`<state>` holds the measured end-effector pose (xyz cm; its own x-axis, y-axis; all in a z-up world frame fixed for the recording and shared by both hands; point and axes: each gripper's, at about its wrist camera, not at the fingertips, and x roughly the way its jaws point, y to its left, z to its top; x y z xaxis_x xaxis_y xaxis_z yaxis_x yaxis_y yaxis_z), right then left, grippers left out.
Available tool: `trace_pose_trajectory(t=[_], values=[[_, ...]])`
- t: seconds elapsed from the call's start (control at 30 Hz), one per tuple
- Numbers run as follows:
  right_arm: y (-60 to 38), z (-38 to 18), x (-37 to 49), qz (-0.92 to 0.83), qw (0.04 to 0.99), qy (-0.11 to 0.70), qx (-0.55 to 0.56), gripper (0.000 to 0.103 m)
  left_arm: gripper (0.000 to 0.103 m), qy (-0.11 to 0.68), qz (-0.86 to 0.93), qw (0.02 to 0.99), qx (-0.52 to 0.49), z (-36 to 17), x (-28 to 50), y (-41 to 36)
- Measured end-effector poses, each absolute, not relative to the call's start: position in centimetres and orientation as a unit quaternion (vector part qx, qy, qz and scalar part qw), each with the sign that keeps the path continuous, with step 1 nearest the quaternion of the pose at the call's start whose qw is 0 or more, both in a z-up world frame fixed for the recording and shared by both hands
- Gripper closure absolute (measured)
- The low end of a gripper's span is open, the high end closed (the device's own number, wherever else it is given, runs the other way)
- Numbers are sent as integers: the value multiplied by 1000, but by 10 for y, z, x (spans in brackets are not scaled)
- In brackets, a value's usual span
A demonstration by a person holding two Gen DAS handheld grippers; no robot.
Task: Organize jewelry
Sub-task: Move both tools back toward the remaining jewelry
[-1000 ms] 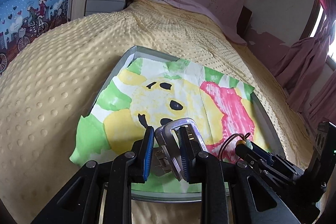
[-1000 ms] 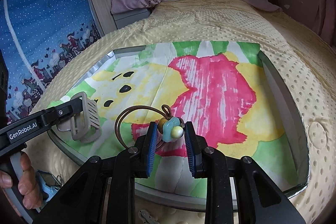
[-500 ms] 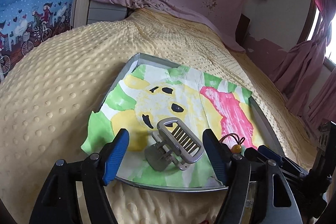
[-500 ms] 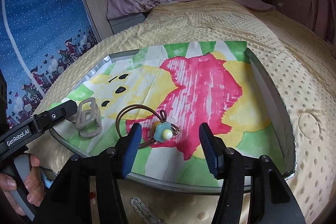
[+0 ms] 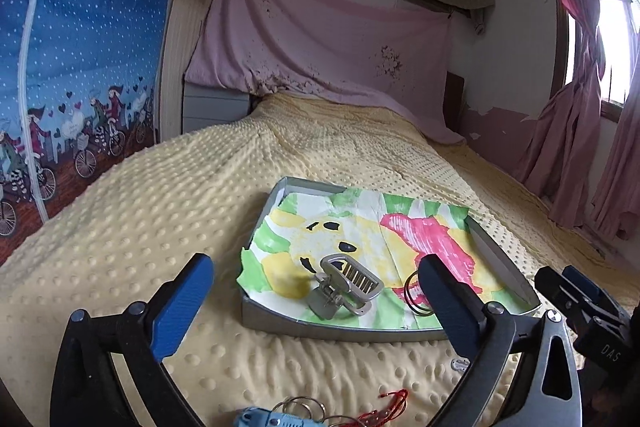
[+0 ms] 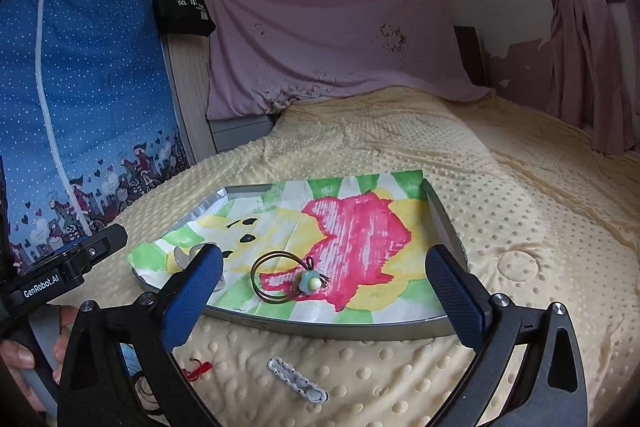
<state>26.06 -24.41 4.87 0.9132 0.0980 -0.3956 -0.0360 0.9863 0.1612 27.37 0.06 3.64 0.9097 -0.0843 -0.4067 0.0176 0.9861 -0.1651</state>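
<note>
Both grippers hang above the bed with their jaws spread wide and nothing in them, so this looks like the pause between placing and fetching. In the left wrist view the grey hair claw [image 5: 345,287] lies in the tray [image 5: 340,327] at frame centre, between and beyond the left gripper [image 5: 316,301]. The flower hair tie [image 6: 288,281] sits mid-frame, ahead of the right gripper [image 6: 324,293]. Next, I'd guess, comes the white clip [image 6: 297,380] on the blanket at lower centre, needing a low reach.
</note>
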Motion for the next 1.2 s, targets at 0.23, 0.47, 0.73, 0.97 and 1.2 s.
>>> trace_pose_trajectory(t=[0.23,0.47,0.73,0.97,1.2], values=[[-226,66,215,29,982,177,62,2,0,184,-15,980,-71,39,228,19],[-208,72,171,43,981,175,72,2,0,176,-13,982,-65,40,189,37],[-199,62,146,49,978,192,67,2,0,184,-12,981,-62,29,155,61],[-192,43,140,57,970,231,50,1,0,216,-23,974,-61,8,145,71],[-183,22,146,71,958,276,32,2,0,263,-60,962,-52,-12,157,68]])
